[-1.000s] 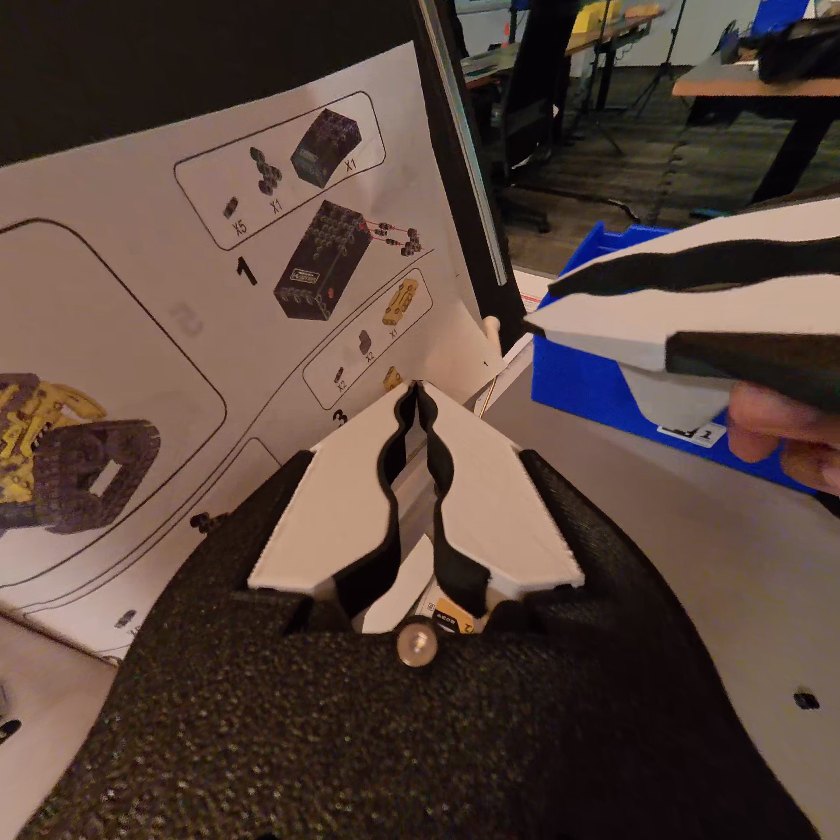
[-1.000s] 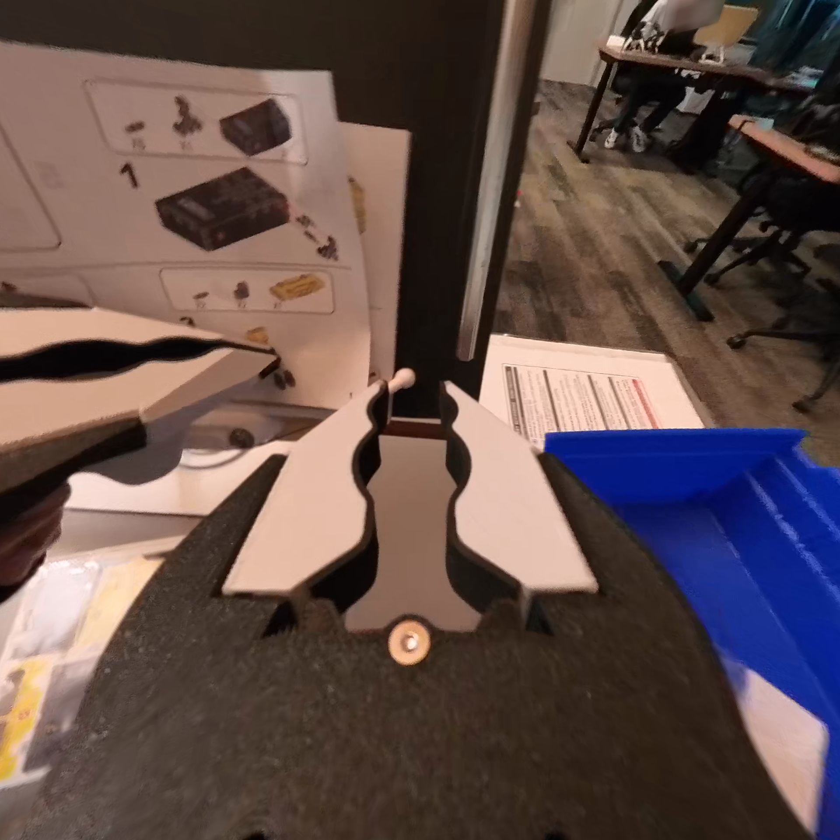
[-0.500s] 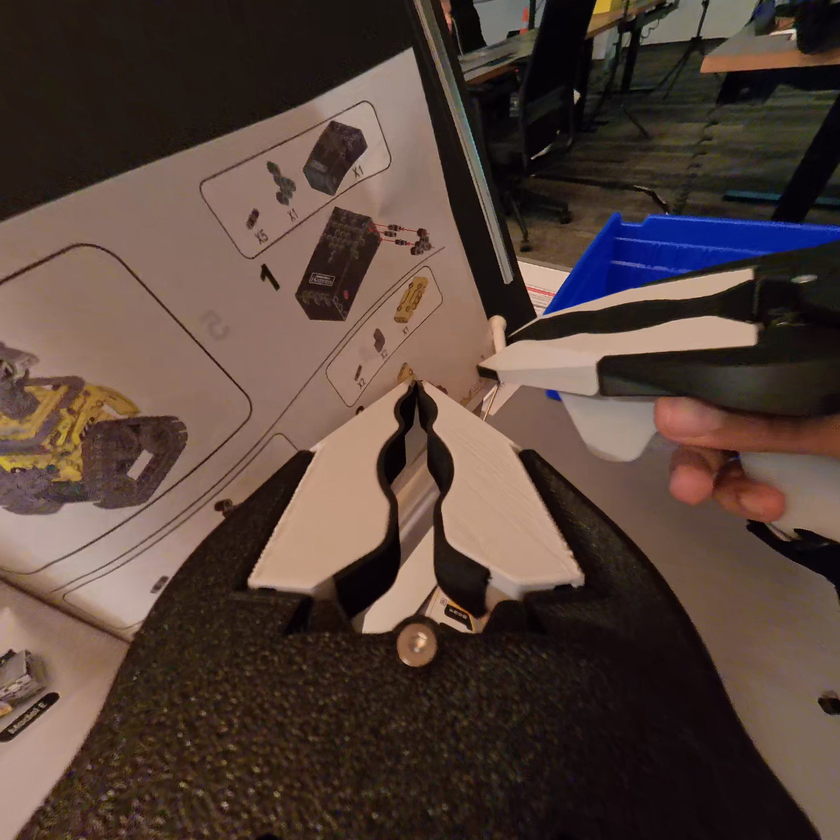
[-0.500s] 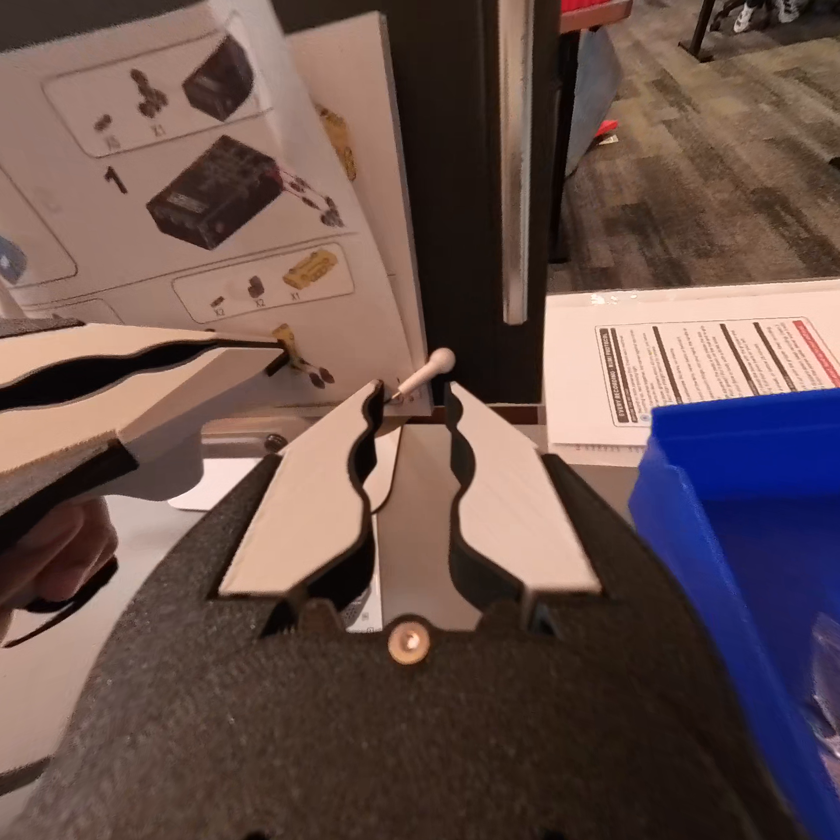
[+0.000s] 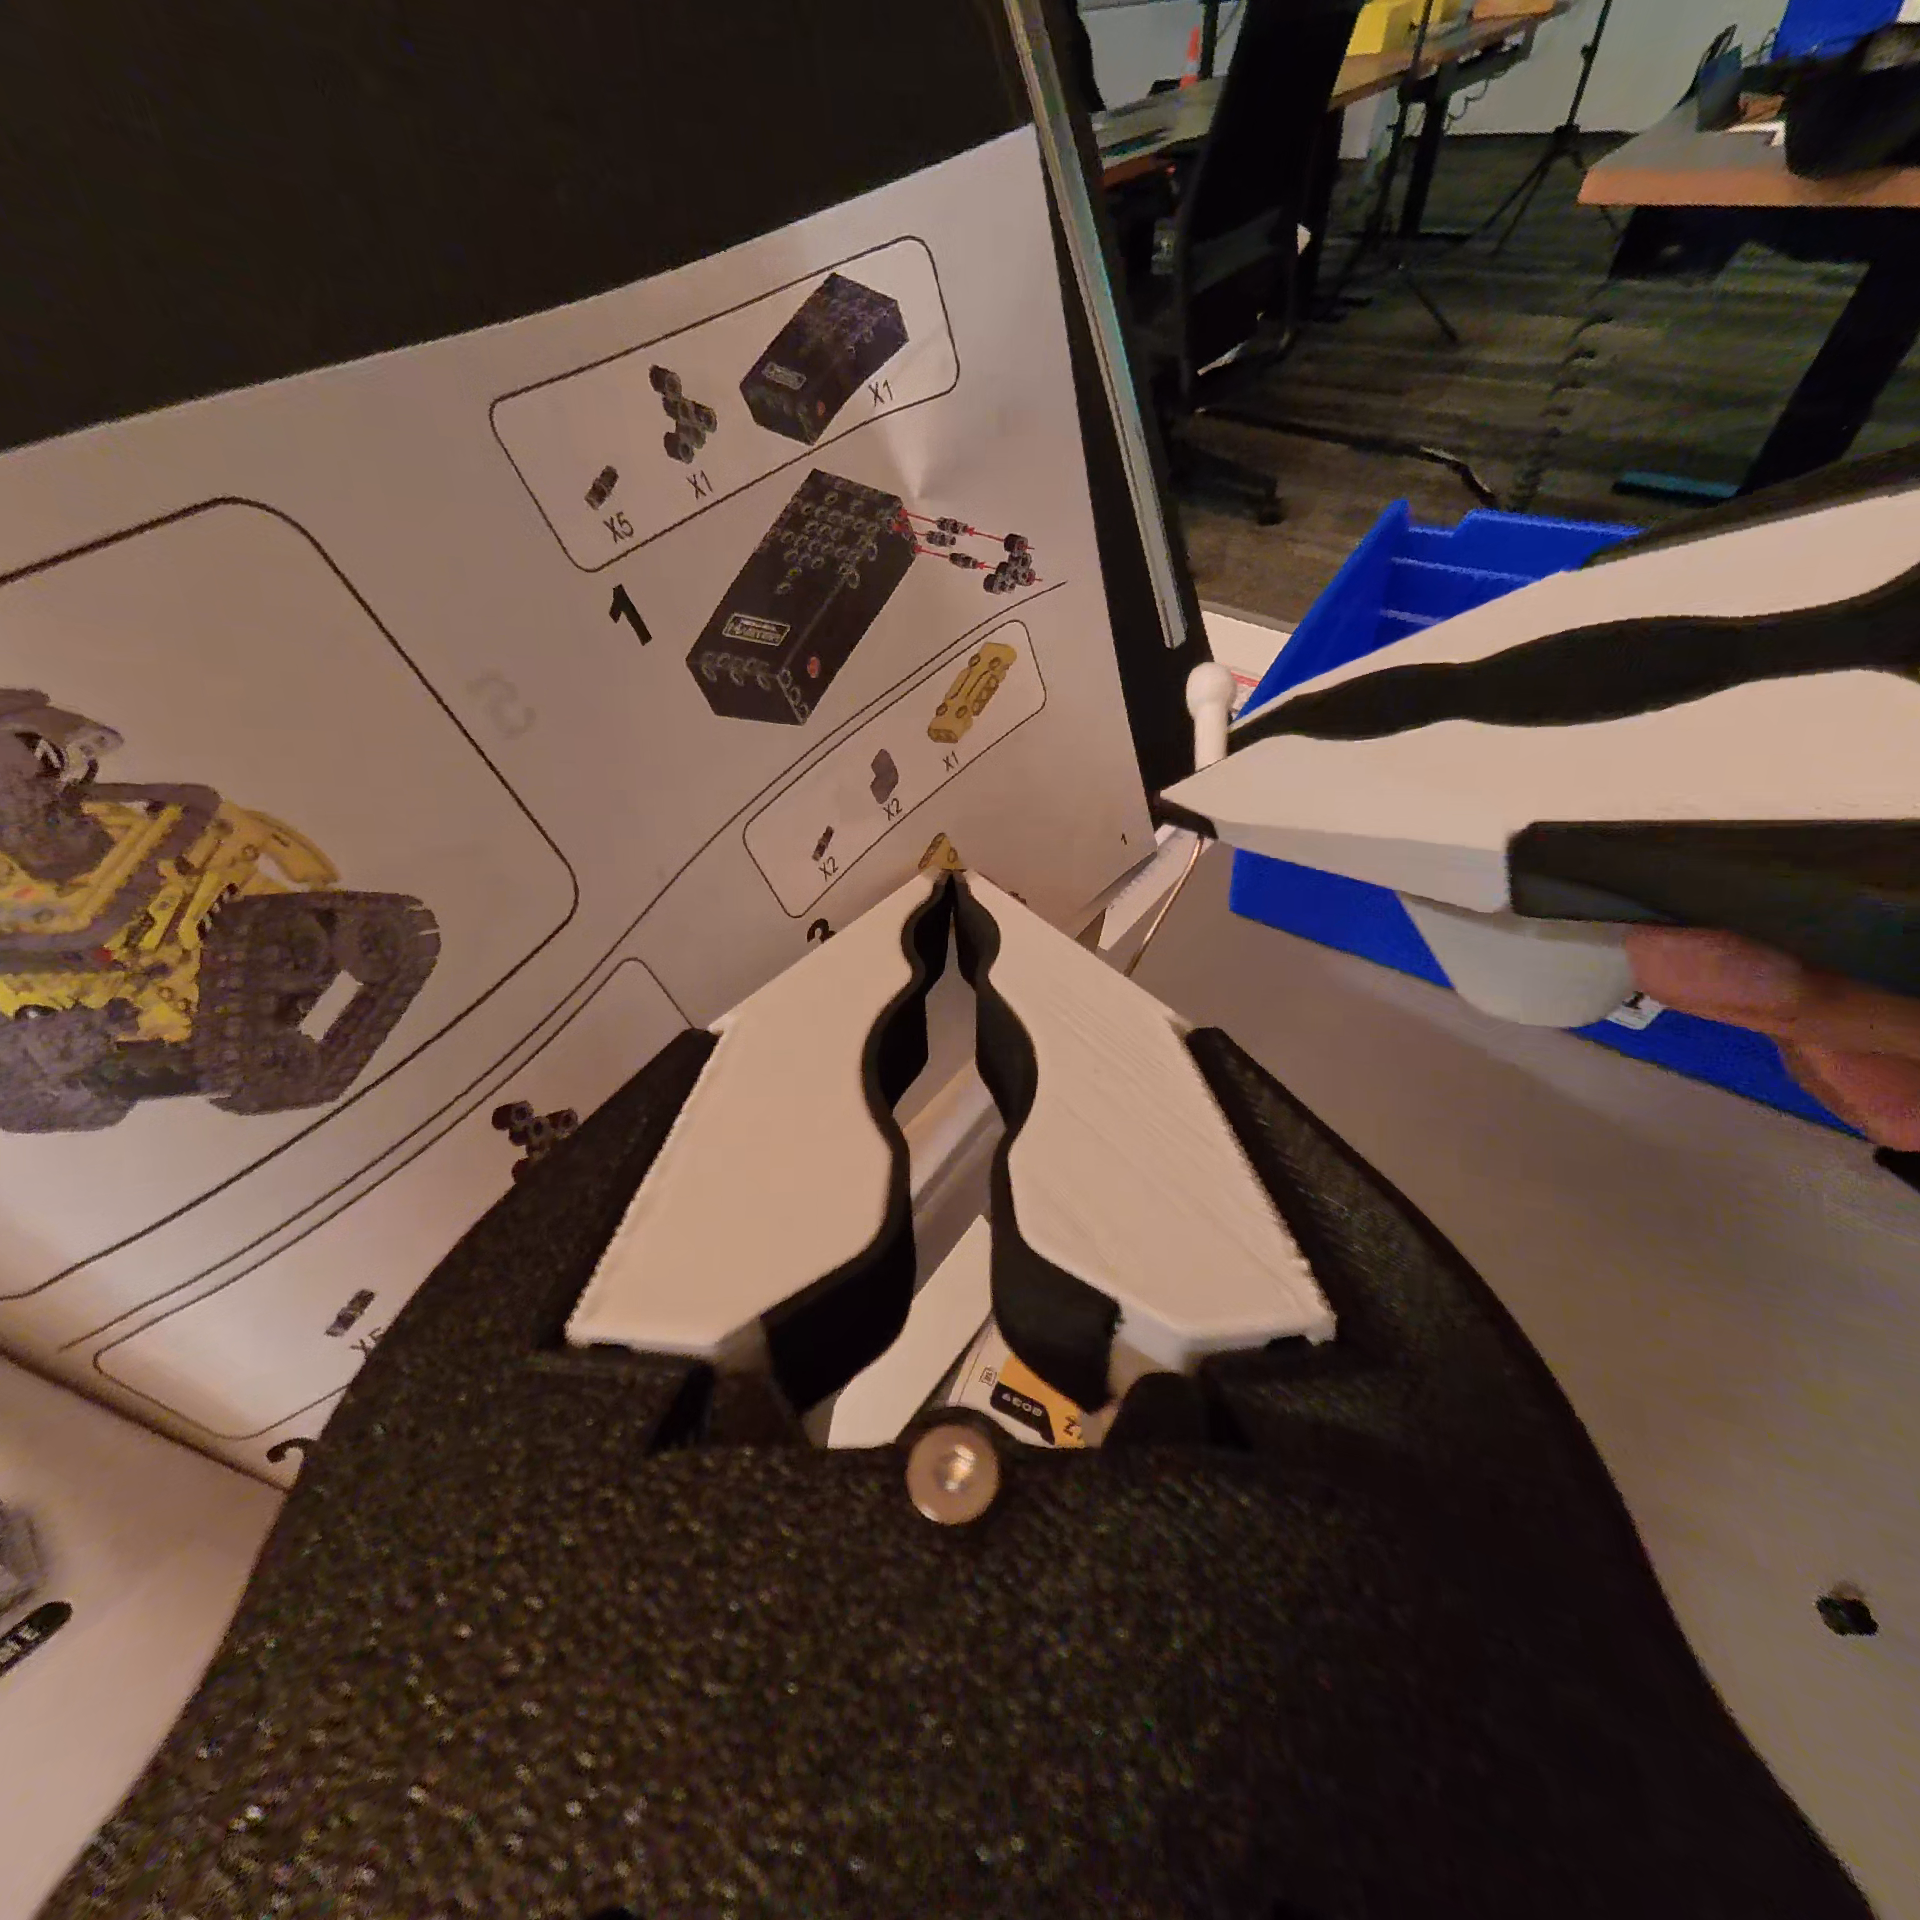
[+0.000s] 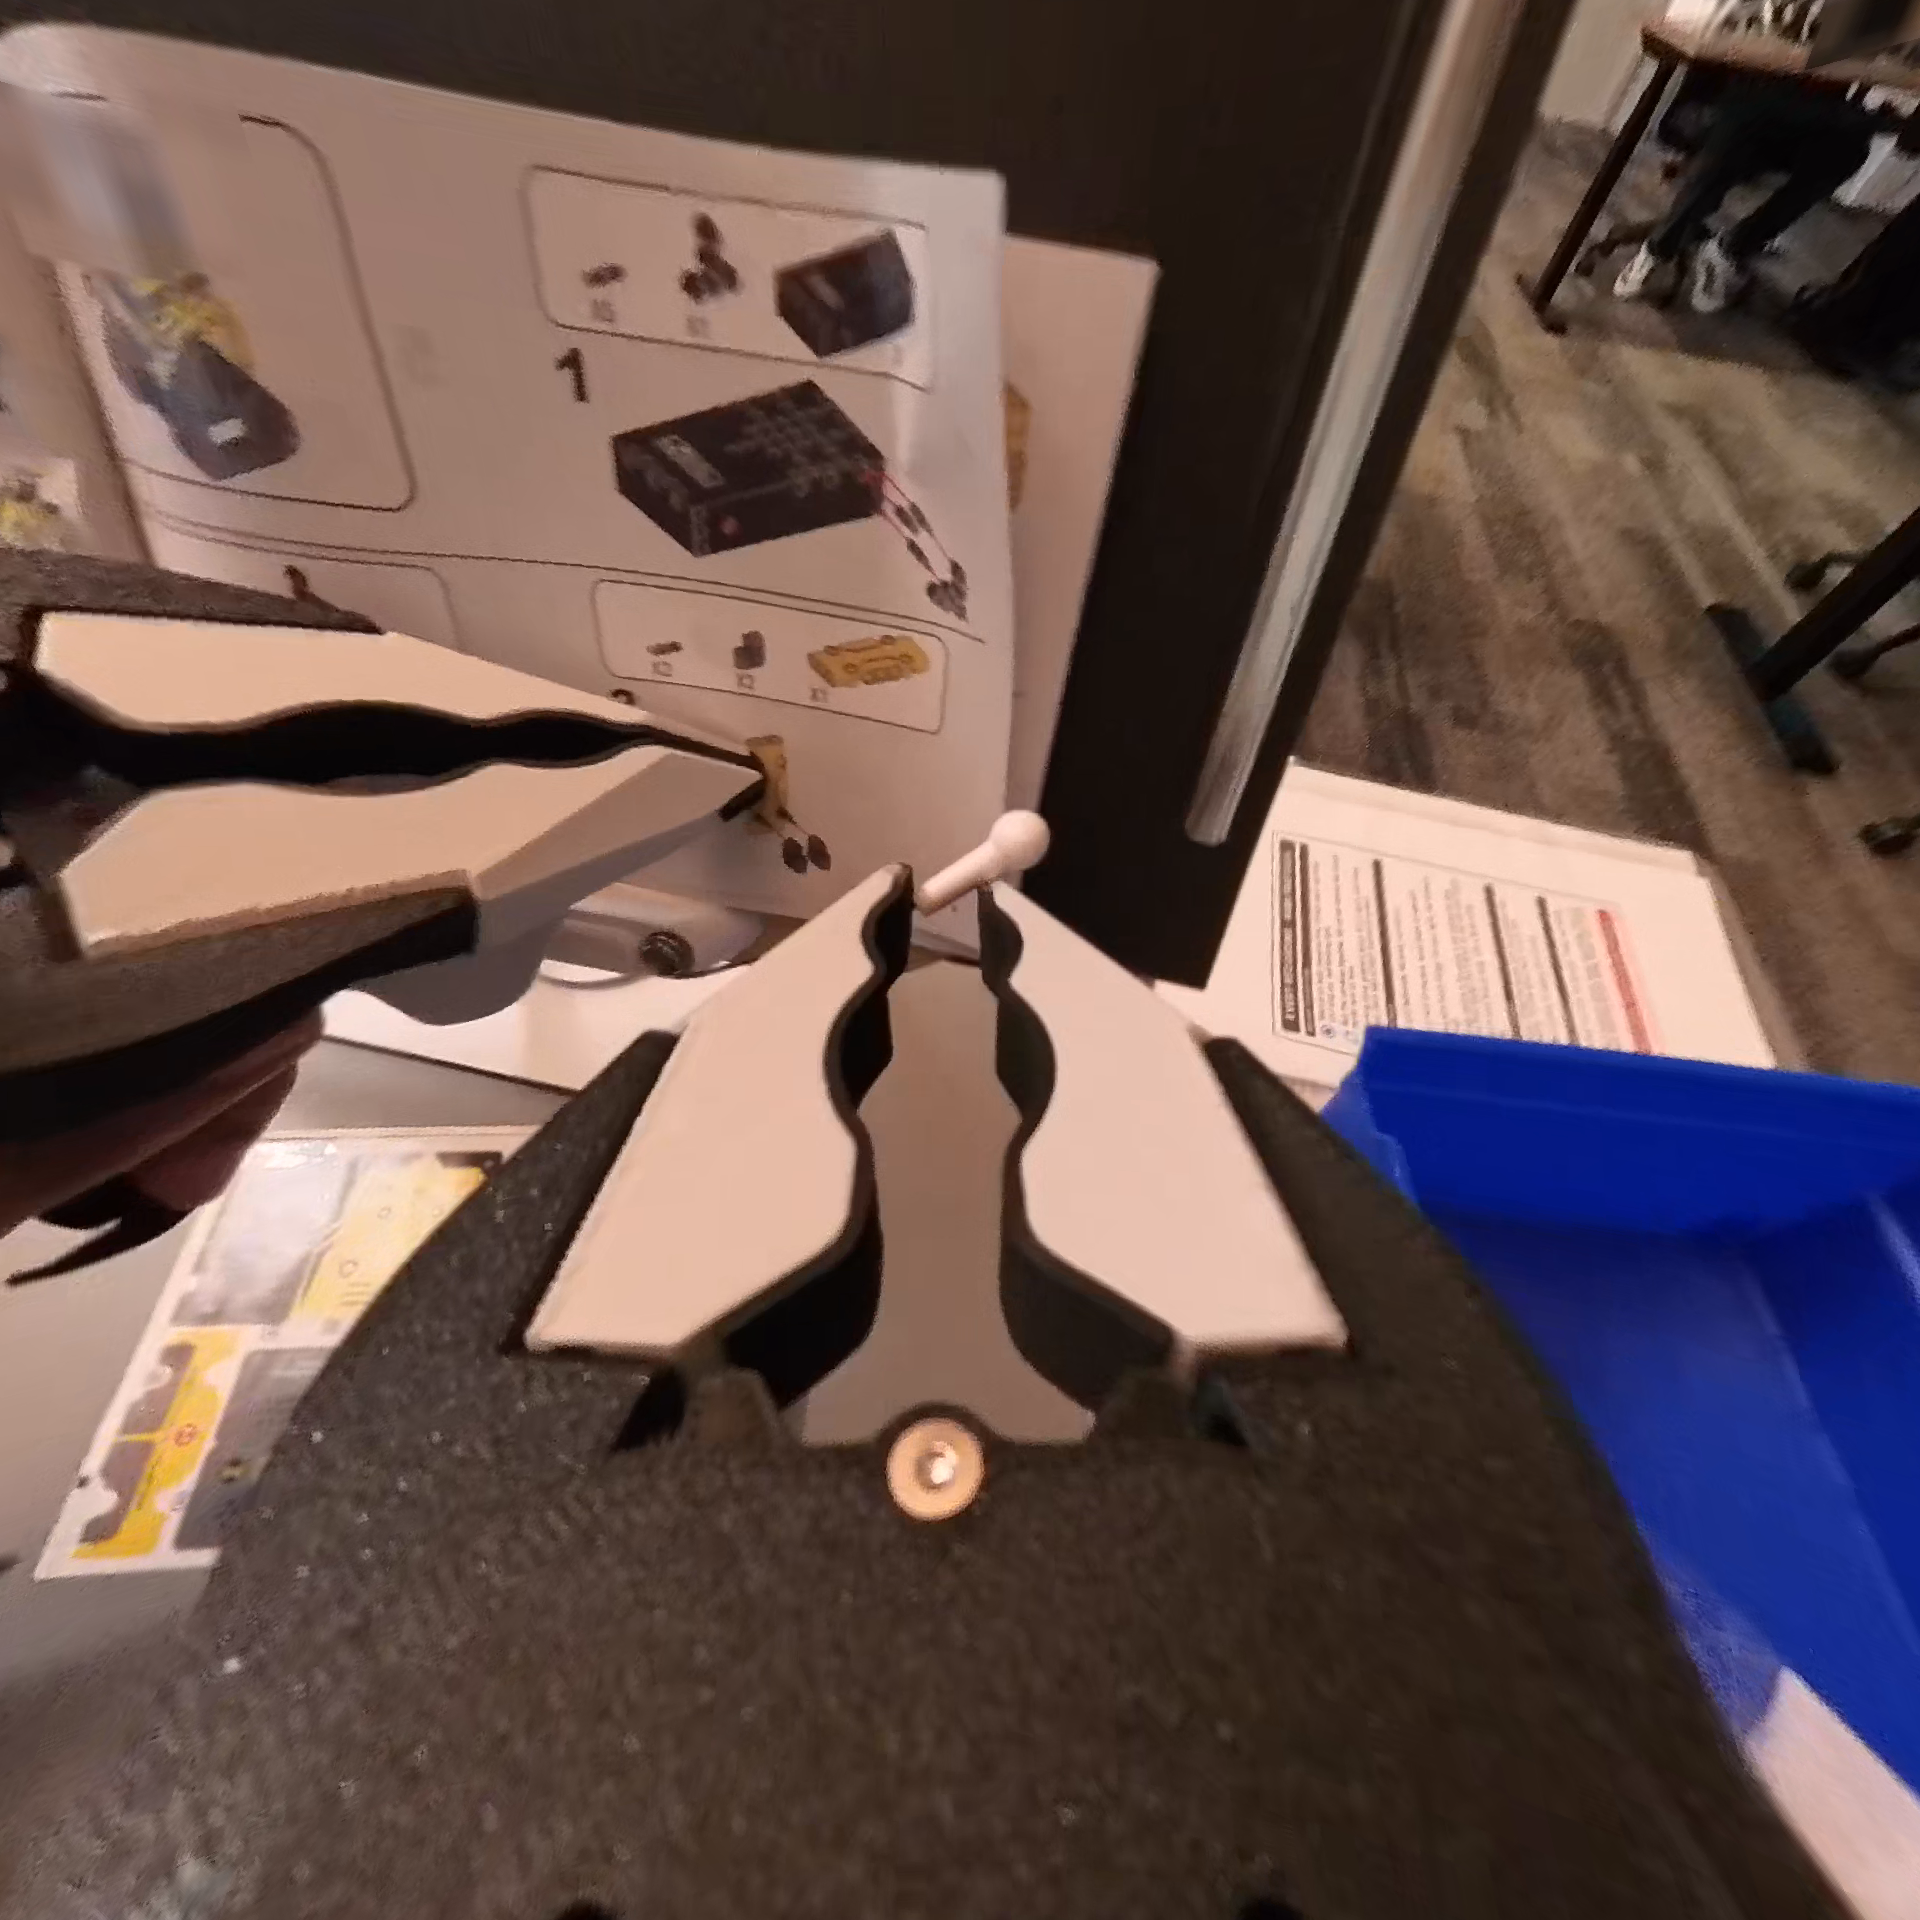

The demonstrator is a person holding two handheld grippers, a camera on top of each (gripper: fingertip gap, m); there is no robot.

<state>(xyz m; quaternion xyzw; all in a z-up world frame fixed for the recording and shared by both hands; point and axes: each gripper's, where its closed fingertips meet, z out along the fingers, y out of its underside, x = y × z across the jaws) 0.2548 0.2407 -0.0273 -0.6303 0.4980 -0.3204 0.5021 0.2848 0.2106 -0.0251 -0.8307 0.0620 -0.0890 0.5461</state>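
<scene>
A printed instruction sheet (image 5: 520,675) with drawings of black and yellow building parts leans against a black panel. My left gripper (image 5: 948,881) is shut, its tips pinching the sheet's lower part by a small yellow drawing; it also shows in the right wrist view (image 6: 743,784). My right gripper (image 6: 945,894) has its jaws nearly together around the stem of a small white round-headed pin (image 6: 1013,836) at the sheet's lower right corner. In the left wrist view the right gripper (image 5: 1195,816) comes in from the right, with the pin (image 5: 1210,691) standing up at its tip.
A blue plastic bin (image 6: 1662,1195) sits on the grey table (image 5: 1455,1351) to the right. A white printed page (image 6: 1455,935) lies behind it. A yellow and grey sticker sheet (image 6: 260,1351) lies at left. A black post with a metal strip (image 6: 1299,468) stands behind the pin. Left tips to right tips: about 5 cm.
The right gripper moved in to the white pin and its jaws narrowed around the stem. The left gripper stayed shut at the same spot on the sheet.
</scene>
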